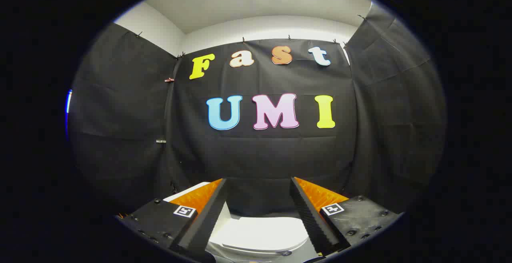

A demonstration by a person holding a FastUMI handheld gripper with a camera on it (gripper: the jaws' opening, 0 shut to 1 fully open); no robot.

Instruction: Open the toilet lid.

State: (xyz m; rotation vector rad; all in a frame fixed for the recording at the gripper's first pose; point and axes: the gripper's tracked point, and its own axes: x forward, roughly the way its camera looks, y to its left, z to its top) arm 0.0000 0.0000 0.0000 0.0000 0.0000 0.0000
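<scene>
Claw: the gripper (258, 187) is standing wide open, its two fingers spread well apart and gripping nothing.
Left finger: it (208, 215) is slanting inward toward its tip, its ridged inner face turning toward the gap; nothing is touching it.
Right finger: it (310, 213) is mirroring the left one, its ribbed inner face also bare.
Gap between the fingers: open room is showing here, with the toilet lying low in the near part and black cloth behind the tips.
Toilet lid: the white toilet lid (260, 235) is lying closed and flat, below and just ahead of the fingers, sitting between them with its rounded edges running under both.
Lid edges: the near front rim is curving as a pale lip over the bowl; the left part is passing behind the left finger, and the right end is disappearing behind the right finger.
Contact: neither finger is touching the lid; the claw is hovering above it.
Tank: a white tank (224, 215) is rising at the far left of the lid, mostly hidden by the left finger.
Room ahead: the black cloth wall (260, 155) is hanging straight beyond the fingers, with side panels folding in on the left and right.
Room above: a white ceiling (256, 7) is showing over the cloth's top edge.
</scene>
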